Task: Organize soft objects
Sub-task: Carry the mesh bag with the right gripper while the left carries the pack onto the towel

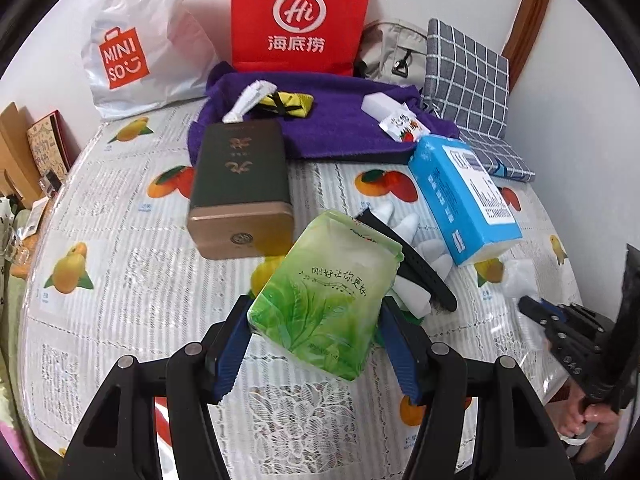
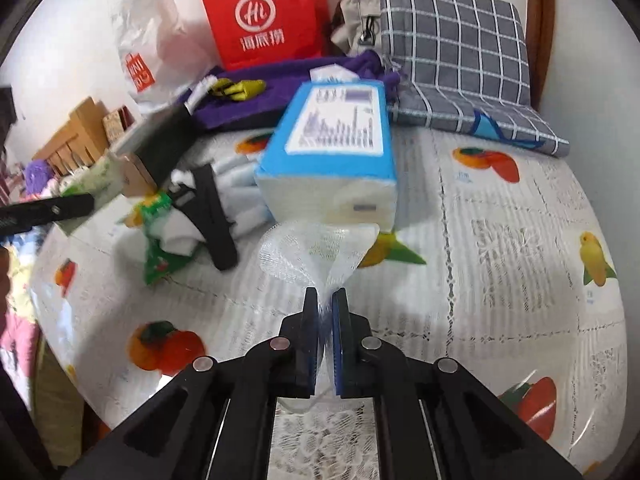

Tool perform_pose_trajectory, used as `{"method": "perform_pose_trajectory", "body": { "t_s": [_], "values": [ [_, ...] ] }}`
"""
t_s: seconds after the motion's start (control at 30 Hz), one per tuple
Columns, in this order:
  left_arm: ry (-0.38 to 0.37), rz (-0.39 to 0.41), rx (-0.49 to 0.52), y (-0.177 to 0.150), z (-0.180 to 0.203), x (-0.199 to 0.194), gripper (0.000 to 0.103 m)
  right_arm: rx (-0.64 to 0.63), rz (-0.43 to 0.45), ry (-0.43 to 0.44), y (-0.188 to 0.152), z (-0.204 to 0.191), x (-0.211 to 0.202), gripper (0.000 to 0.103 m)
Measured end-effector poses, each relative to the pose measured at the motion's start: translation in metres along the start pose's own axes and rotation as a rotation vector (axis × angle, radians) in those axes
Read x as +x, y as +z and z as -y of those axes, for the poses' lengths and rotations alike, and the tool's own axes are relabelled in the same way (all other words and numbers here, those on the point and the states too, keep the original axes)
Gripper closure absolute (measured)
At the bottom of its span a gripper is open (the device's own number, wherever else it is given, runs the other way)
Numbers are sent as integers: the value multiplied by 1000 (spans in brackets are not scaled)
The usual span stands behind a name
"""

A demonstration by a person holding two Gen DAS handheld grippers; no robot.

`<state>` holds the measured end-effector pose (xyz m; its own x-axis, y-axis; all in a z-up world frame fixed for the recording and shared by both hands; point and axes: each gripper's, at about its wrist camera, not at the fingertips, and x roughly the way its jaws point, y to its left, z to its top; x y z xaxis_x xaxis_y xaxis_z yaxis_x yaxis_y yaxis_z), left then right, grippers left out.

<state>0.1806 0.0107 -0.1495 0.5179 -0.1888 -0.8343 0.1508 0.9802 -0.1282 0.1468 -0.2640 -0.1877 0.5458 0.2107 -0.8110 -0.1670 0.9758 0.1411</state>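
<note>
A green tissue pack point(image 1: 332, 288) hangs above the table, and my left gripper point(image 1: 316, 308) is shut on its lower end, with a blue pad pressed on each side. In the right wrist view my right gripper point(image 2: 325, 300) is shut on the corner of a white foam mesh point(image 2: 316, 252), which fans out ahead of the fingertips. Just beyond the mesh a blue tissue pack point(image 2: 336, 136) leans on a pile of white soft items point(image 2: 240, 196) crossed by a black strap point(image 2: 212, 216). A purple towel point(image 1: 340, 128) is spread further back.
A dark tin box point(image 1: 240, 184) lies left of the pile. A red paper bag point(image 1: 300, 16), a white Miniso bag point(image 1: 136, 40) and a grey checked cloth point(image 1: 468, 76) line the wall. The fruit-print tablecloth point(image 2: 500, 240) covers the round table.
</note>
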Motion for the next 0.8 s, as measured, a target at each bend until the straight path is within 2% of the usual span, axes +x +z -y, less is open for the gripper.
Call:
{"method": "perform_pose_trajectory", "body": {
  "t_s": [0.23,0.37,0.57,0.8],
  "values": [
    [9,36,-27,12,-15,-13,42,-54,84,39,25,-18,-34,97],
    [21,58,-32,23,-20,-18,42,-55,109,53,44,-23,-39,97],
    [42,86,-30,46,-23,-22,42,-63,132,24,80,-25,-34,97],
    [66,93,-30,74,-23,-16,42,15,145,21,127,-14,-13,97]
  ]
}}
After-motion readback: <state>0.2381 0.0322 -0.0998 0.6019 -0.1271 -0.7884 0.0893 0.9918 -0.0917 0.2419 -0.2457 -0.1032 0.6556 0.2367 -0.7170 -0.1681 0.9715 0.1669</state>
